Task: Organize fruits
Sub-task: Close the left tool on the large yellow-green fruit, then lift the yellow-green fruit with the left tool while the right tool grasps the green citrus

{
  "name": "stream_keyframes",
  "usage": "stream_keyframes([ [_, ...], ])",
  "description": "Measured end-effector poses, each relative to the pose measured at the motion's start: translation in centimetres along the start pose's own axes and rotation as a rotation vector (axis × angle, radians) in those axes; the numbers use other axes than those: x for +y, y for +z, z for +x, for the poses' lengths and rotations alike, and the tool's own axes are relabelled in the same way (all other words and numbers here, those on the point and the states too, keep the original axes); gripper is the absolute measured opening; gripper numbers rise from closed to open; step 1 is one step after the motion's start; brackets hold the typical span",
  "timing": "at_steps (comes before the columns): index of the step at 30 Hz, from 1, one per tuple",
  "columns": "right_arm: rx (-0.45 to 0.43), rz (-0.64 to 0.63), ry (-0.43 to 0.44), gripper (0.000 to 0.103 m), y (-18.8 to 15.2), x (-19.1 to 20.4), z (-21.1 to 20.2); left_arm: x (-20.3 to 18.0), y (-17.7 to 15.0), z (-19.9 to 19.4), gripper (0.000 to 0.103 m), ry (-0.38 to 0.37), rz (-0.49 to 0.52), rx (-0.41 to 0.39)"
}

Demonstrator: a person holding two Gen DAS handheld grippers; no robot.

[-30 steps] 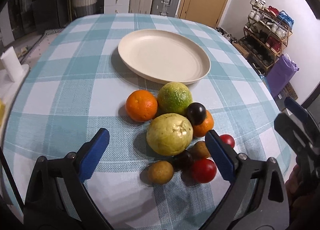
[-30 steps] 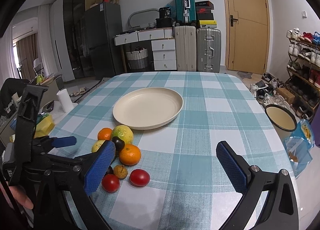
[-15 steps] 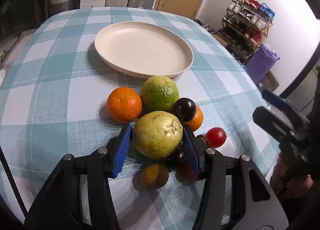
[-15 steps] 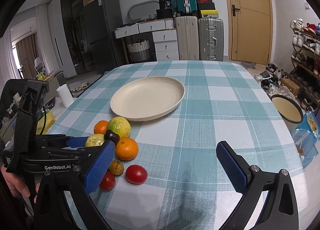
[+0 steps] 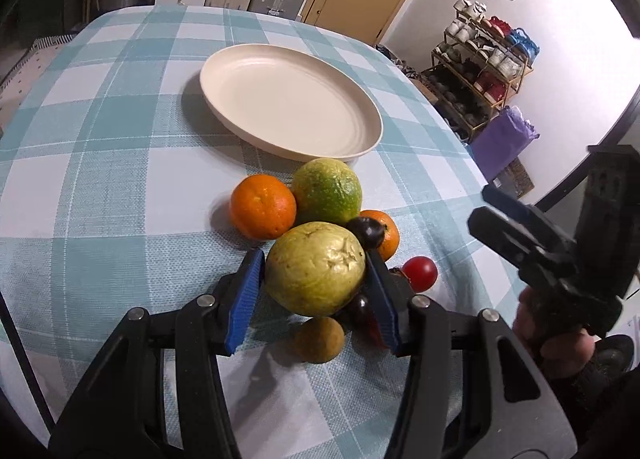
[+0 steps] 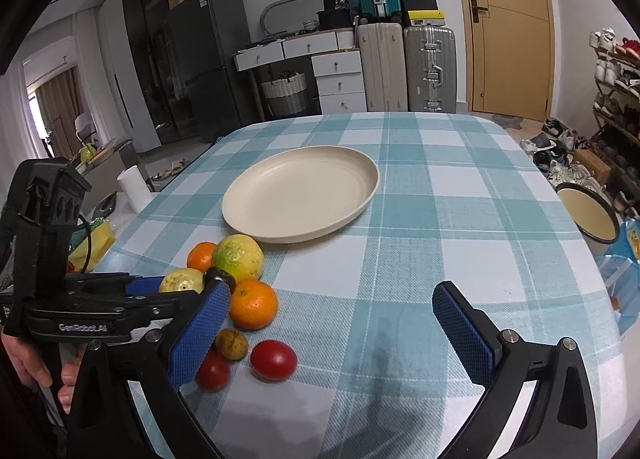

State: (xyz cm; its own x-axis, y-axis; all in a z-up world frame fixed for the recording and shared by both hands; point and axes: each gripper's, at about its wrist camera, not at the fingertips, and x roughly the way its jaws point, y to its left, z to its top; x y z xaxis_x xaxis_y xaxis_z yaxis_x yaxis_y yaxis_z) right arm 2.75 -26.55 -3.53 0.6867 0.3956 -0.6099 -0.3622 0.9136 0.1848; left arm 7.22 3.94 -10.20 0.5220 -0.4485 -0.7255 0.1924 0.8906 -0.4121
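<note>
My left gripper (image 5: 316,295) is shut on a large yellow-green guava (image 5: 316,269), held just above the pile; the guava also shows in the right wrist view (image 6: 180,281). Behind it lie an orange (image 5: 262,206), a green citrus (image 5: 327,191), a dark plum (image 5: 366,232), a second orange (image 5: 386,233) and a red tomato (image 5: 419,273). A small brown fruit (image 5: 320,339) lies under the guava. The cream plate (image 5: 240,63) stands empty beyond the pile. My right gripper (image 6: 332,323) is open and empty over the cloth, right of the fruits.
The table has a teal checked cloth (image 6: 440,219). A white paper roll (image 6: 134,189) stands off the left edge. A shoe rack (image 5: 484,71) and a purple bag (image 5: 504,139) stand right of the table. Suitcases (image 6: 428,67) and drawers stand at the back wall.
My left gripper moved forward around the guava and closed on it, then raised it slightly. My right gripper stayed open and nearly still.
</note>
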Motion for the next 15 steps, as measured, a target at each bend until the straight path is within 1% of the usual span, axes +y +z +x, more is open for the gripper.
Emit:
stream_keyframes([
  [4, 0.021, 0.034, 0.048, 0.103, 0.4, 0.0, 1.0, 0.5, 0.1, -1.0, 0.048, 0.009, 0.009, -0.011],
  [9, 0.046, 0.044, 0.085, 0.103, 1.1, 0.5, 2.5, 1.4, 0.3, -2.0, 0.048, -0.017, 0.002, -0.016],
  [15, 0.095, 0.066, 0.174, 0.103, 1.9, 1.6, 4.3, 3.0, 0.6, -2.6, 0.048, -0.026, -0.021, -0.023],
])
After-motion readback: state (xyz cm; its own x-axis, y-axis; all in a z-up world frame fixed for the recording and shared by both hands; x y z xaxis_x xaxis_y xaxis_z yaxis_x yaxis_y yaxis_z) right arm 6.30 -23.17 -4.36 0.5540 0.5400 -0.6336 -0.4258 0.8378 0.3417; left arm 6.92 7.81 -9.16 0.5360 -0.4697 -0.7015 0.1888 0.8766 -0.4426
